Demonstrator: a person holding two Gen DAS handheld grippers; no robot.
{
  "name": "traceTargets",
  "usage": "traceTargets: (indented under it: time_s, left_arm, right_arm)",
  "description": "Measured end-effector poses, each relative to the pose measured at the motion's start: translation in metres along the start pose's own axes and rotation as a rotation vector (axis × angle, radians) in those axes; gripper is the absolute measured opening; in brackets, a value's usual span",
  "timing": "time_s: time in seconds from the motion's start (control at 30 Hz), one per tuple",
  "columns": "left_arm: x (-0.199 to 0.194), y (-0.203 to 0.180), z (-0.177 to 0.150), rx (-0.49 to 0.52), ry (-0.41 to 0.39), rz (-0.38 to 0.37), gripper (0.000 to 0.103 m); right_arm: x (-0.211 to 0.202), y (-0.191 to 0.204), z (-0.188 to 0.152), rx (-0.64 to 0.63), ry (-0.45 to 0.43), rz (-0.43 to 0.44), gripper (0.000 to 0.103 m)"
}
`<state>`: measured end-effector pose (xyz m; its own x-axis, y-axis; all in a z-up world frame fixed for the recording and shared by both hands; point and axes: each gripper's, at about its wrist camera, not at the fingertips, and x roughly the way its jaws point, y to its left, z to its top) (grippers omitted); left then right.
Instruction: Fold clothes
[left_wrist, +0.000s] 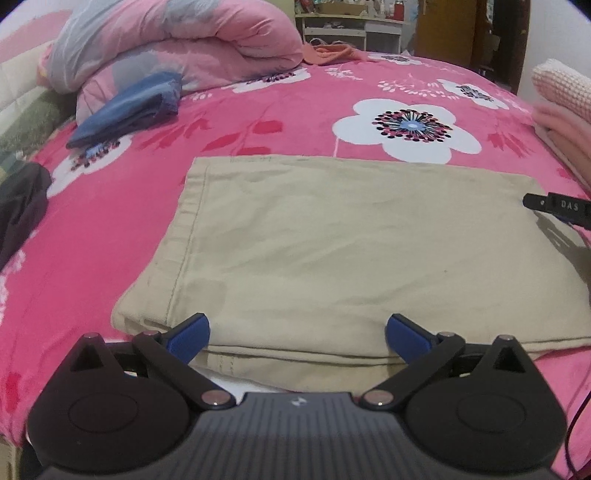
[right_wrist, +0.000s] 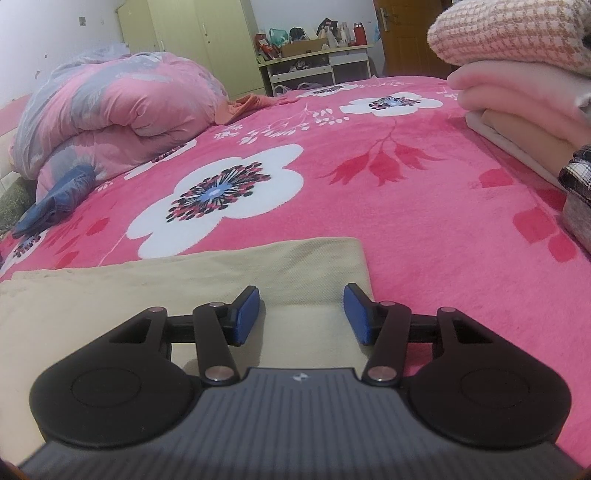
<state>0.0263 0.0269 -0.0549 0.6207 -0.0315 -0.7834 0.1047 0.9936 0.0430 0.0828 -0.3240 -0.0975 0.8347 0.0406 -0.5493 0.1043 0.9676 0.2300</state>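
A beige garment (left_wrist: 332, 240), folded into a flat rectangle, lies on the pink flowered bed cover (left_wrist: 110, 229). My left gripper (left_wrist: 297, 330) hovers at the garment's near folded edge. Its blue pads (left_wrist: 190, 334) are spread wide apart, with nothing held between them. The black tip of my right gripper (left_wrist: 557, 208) shows at the garment's right end. In the right wrist view, my right gripper (right_wrist: 301, 314) stands over that end of the beige garment (right_wrist: 184, 288). It is open, its pads (right_wrist: 246, 314) part-way apart above flat cloth and gripping nothing.
A rolled pink quilt (left_wrist: 177, 48) and a folded blue garment (left_wrist: 125, 110) lie at the back left, and a dark garment (left_wrist: 22, 210) at the left edge. A stack of folded clothes (right_wrist: 517, 92) stands on the right. An orange cloth (left_wrist: 332, 51) lies near the far shelf (right_wrist: 314, 66).
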Motion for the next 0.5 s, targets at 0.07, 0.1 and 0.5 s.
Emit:
traceTargets:
  time_s: [0.07, 0.1, 0.5]
  left_arm:
    - [-0.002, 0.001, 0.004, -0.011, 0.003, 0.004, 0.102]
    - [-0.006, 0.000, 0.005, -0.010, -0.019, 0.029, 0.101]
    - [0.007, -0.031, 0.048, 0.052, -0.124, 0.060, 0.103]
  right_arm:
    - [0.000, 0.000, 0.000, -0.001, 0.000, -0.001, 0.050]
    - [0.000, 0.000, 0.000, -0.002, 0.000, -0.002, 0.050]
    - [0.000, 0.001, 0.000, -0.013, 0.004, -0.010, 0.050]
